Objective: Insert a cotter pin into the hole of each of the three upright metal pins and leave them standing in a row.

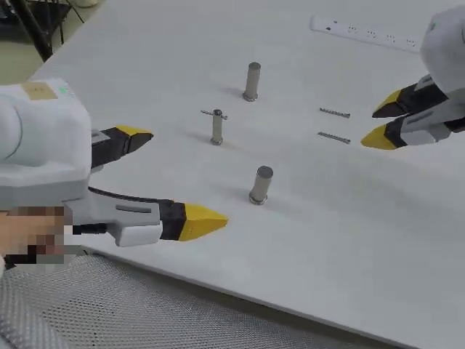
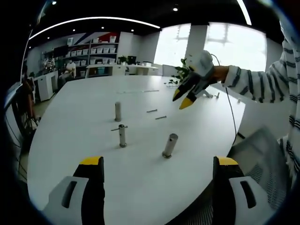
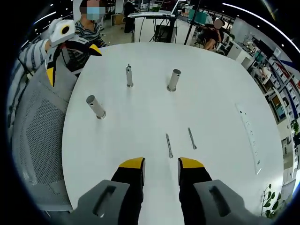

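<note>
Three metal pins stand upright on the white table (image 1: 349,240) in a loose row from far to near: the far pin (image 1: 251,80), the middle pin (image 1: 217,125) and the near pin (image 1: 261,185), each well apart from the next. One fitted cotter pin (image 1: 214,114) already sits through the top of the middle pin, sticking out both sides; the far and near pins look bare. Two more lie flat to the right of the row, the farther cotter pin (image 1: 334,113) beside the nearer cotter pin (image 1: 333,137), not touching. The right gripper (image 1: 369,129) hovers just right of them, jaws a little apart and holding nothing. The left gripper (image 1: 187,174) is at the near left with jaws spread wide, also empty. The loose pieces are likely light, stiff, slick steel lying flush on a smooth top, so they may skate or roll when nudged; a pinch across the shank near one end, leaving the other end free for the hole, seems best. The upright pins look solid but narrow-based and could tip, so steadying one low on its body may help
</note>
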`<state>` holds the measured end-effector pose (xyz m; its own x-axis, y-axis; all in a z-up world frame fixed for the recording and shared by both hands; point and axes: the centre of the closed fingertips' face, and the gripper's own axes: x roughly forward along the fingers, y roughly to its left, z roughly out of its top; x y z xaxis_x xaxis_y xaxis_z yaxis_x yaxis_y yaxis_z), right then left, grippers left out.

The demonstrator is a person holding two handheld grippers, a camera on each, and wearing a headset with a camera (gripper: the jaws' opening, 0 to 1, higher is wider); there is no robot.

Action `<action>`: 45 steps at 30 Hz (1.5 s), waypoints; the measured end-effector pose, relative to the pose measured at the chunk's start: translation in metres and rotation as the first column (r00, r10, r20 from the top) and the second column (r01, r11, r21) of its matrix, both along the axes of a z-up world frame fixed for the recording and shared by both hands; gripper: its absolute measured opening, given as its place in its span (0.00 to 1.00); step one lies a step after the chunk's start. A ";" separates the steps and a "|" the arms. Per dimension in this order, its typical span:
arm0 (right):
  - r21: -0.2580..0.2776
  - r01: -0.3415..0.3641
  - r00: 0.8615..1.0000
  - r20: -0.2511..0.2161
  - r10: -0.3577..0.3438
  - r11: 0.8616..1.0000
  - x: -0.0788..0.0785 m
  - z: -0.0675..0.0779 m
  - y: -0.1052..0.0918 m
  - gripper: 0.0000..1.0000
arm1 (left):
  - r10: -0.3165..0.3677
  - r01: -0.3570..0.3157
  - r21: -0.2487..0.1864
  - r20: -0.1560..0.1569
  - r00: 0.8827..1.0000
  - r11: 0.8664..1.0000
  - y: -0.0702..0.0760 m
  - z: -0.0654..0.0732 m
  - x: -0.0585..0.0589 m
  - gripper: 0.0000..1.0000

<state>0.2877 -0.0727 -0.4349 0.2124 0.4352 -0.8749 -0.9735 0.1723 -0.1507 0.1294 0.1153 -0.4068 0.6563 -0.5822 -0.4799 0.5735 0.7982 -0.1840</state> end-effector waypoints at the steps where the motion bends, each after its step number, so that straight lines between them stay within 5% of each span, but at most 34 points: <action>1: -0.006 -0.005 1.000 0.000 0.005 1.000 0.004 -0.002 0.000 0.24 | 0.002 -0.002 -0.002 -0.002 1.000 1.000 0.000 0.000 0.001 0.95; 3: -0.013 -0.012 1.000 -0.005 0.012 1.000 0.009 -0.006 0.001 0.23 | 0.027 -0.027 -0.047 -0.008 1.000 0.999 -0.001 0.003 0.003 0.95; 6: -0.020 -0.028 0.999 -0.027 0.028 0.999 0.009 -0.014 0.004 0.22 | 0.041 -0.041 -0.027 0.008 0.999 0.999 0.003 0.003 0.007 0.93; 23: -0.060 -0.099 0.991 -0.099 0.093 0.993 0.027 -0.059 0.018 0.04 | 0.079 -0.082 -0.043 -0.058 0.995 0.996 0.005 -0.008 0.013 0.93; 45: -0.112 -0.140 0.982 -0.139 0.124 0.984 0.026 -0.066 0.018 0.01 | 0.081 -0.084 -0.038 -0.078 0.994 0.996 -0.004 -0.006 0.009 0.92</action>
<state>0.3132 -0.0543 -0.5010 0.0400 0.3412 -0.9392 -0.9991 0.0296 -0.0318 0.1386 0.1114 -0.4129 0.6653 -0.5476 -0.5074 0.4889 0.8332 -0.2583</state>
